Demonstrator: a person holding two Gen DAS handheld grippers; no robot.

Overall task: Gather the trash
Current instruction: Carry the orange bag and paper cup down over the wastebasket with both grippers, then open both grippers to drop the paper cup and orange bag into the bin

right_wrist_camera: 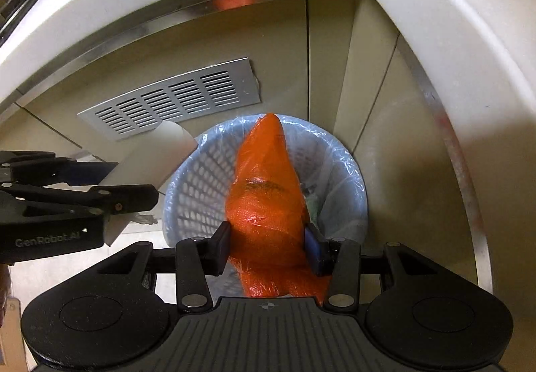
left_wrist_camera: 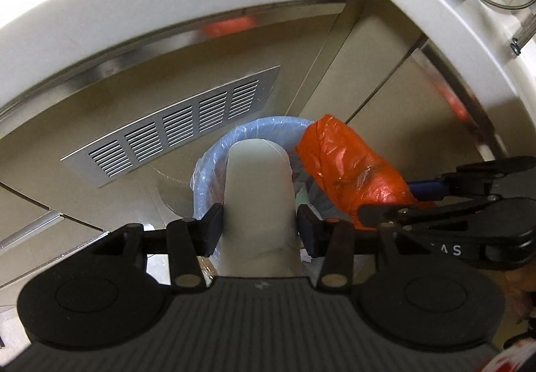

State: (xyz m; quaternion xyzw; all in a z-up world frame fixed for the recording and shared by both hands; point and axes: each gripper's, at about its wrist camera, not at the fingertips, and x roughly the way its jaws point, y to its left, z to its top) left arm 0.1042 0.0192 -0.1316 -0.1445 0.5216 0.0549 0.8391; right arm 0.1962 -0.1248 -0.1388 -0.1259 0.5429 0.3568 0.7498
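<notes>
a pale paper cup (left_wrist_camera: 259, 197) is pinched between the pads of the left gripper (left_wrist_camera: 260, 229) and held over the rim of a perforated blue bin (right_wrist_camera: 204, 184) lined with thin clear film. an orange plastic bag (right_wrist_camera: 268, 201) is clamped mid-body by the right gripper (right_wrist_camera: 268, 246), its tip above the bin mouth. the cup is judged light, smooth and easily crushed; the bag crinkly, soft and slippery, best taken where it bulks. a slotted metal vent (left_wrist_camera: 174, 130) is set in the beige cabinet front behind.

Slatted metal vent (left_wrist_camera: 174, 130) in beige cabinet panel (right_wrist_camera: 294, 47), under white countertop edge (left_wrist_camera: 187, 3).
</notes>
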